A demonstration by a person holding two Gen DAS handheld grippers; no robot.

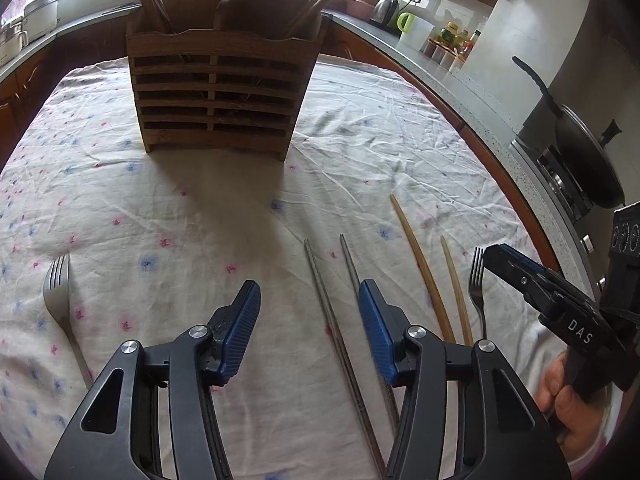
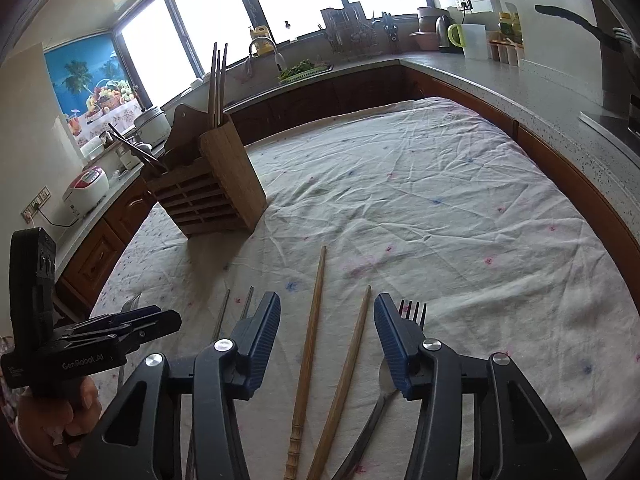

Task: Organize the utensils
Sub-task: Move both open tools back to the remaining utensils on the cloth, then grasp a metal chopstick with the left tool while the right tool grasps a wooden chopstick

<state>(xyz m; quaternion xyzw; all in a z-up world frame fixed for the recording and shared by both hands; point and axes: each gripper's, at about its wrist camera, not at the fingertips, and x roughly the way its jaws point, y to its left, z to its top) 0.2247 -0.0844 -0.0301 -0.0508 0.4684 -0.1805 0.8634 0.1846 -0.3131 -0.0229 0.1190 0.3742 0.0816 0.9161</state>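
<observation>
Pickup step, nothing grasped yet. Left tongs (image 1: 308,312) partly spread, empty, straddling one of the metal chopsticks (image 1: 320,288) on the surface (image 1: 160,208). Right tongs (image 2: 326,328) partly spread, empty, over the wooden chopsticks (image 2: 312,344), fork (image 2: 412,310) just beside. Next: lower, pinch, carry to the wooden holder (image 1: 216,92) at the far end.

Daylight enters through the windows (image 2: 256,4) at the top of both frames, blown out to white. The wooden holder (image 1: 216,92) is backlit and casts a soft shadow toward the bottom over the tablecloth (image 1: 160,208). Strong fisheye bending with dark vignette in the corners; centre sharp, edges soft.
</observation>
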